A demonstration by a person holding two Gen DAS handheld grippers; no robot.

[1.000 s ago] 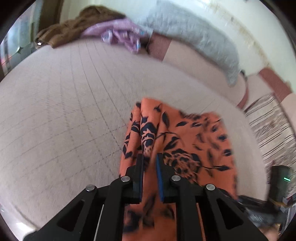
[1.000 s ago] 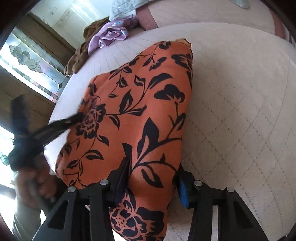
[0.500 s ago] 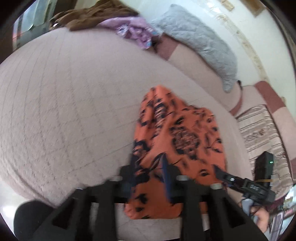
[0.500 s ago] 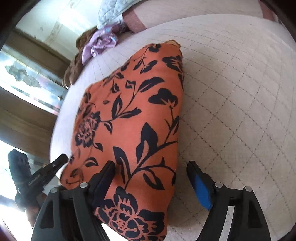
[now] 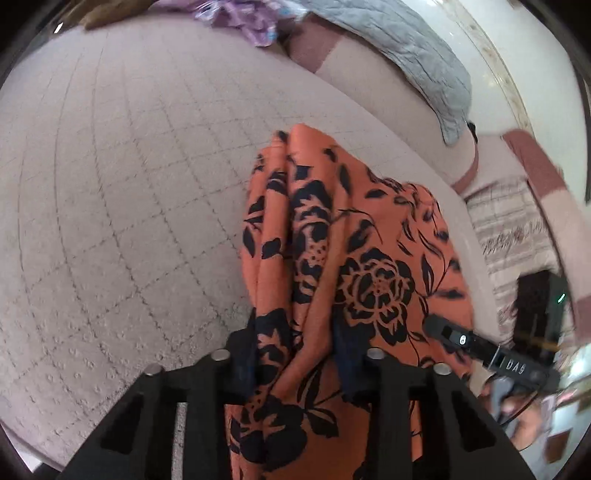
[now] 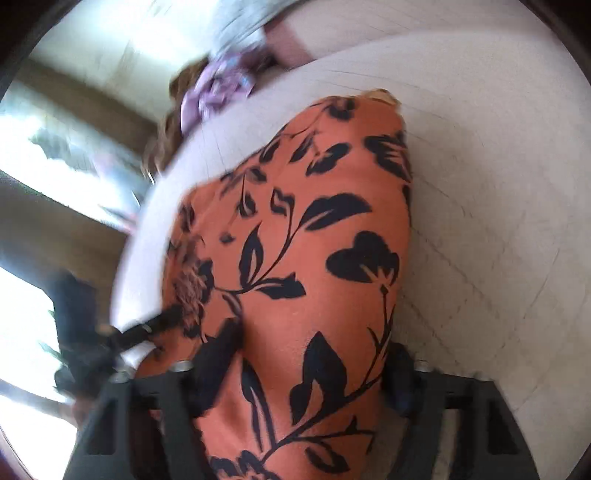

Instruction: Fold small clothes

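So the orange cloth with the black flower print is lying on the quilted bed, stretched from mid-bed down toward the near edge, and it hangs over that edge at the bottom of both views. The left side of it is bunched into long ridges, the rest lies fairly flat.

Left gripper: fingers are moderately apart with a thick fold of the cloth running between them. The cloth fills the gap, but I honestly can't tell if they're pinching it or just sitting around it.

Right gripper: fingers spread wide, with the cloth's near end between them. Not pressing on it as far as I can see. This view is pretty blurred though.

Each gripper shows up in the other's camera, at the cloth's side edge.

At the far side of the bed there's a purple garment and a grey pillow.
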